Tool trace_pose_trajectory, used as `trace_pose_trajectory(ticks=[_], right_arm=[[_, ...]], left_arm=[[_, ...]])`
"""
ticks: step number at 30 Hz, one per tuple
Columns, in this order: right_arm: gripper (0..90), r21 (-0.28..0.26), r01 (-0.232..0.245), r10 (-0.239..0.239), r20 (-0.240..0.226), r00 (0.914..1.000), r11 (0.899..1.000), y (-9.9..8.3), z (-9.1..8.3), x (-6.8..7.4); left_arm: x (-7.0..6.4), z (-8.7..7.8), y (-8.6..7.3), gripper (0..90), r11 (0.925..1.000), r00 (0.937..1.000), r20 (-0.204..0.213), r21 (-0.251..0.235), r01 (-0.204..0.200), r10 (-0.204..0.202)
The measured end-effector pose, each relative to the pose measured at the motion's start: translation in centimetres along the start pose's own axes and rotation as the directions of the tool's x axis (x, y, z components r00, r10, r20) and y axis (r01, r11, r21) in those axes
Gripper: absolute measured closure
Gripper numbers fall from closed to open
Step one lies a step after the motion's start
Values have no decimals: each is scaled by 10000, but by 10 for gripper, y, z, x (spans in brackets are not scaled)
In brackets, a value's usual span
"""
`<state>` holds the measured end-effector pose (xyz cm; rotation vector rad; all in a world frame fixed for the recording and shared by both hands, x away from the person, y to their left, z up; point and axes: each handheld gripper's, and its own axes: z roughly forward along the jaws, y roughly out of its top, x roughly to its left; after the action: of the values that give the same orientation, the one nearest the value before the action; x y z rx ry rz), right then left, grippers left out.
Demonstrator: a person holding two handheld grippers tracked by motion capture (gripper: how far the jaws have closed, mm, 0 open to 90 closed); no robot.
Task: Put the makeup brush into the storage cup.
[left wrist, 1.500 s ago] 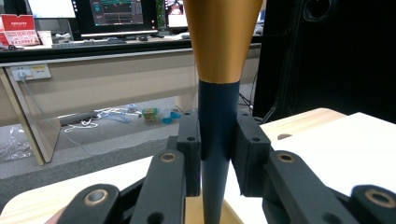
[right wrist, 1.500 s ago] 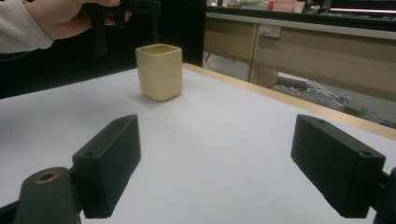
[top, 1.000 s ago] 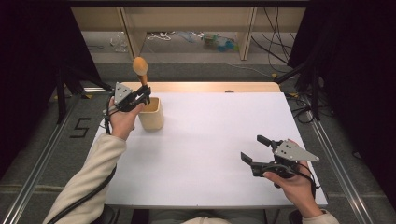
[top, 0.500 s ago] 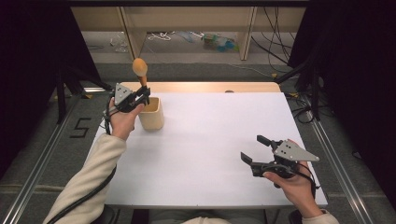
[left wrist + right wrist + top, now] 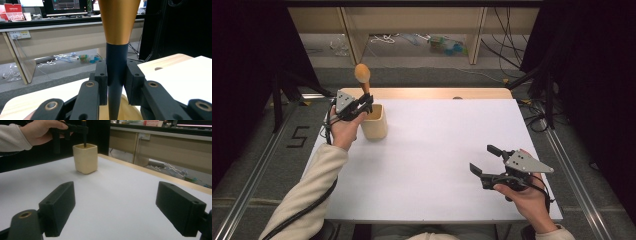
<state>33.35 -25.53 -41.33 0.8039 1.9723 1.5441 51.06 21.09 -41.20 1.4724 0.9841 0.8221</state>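
A cream square cup (image 5: 375,121) (image 5: 85,157) stands at the far left of the white table (image 5: 437,150). My left gripper (image 5: 366,102) (image 5: 117,83) is shut on the dark handle of a wooden spoon (image 5: 362,76) (image 5: 117,37), held upright with its bowl up. The handle's lower end dips into the cup's mouth. My right gripper (image 5: 484,160) (image 5: 122,207) is open near the table's front right, hovering low over the bare surface, with nothing between its jaws.
A wooden strip (image 5: 432,93) runs along the table's far edge. Beyond it are desk legs and cables on the floor (image 5: 412,45). Metal rails (image 5: 257,170) flank the table on both sides.
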Motion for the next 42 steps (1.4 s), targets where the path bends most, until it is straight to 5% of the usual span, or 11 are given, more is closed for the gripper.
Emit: trace_pose_trajectory(ticks=[42], right_arm=[[168, -3, 40, -40, 31, 10000, 10000, 0, 0, 0]], left_arm=[[4, 8, -12, 746, 9992, 9999, -129, 409, -3, 9]])
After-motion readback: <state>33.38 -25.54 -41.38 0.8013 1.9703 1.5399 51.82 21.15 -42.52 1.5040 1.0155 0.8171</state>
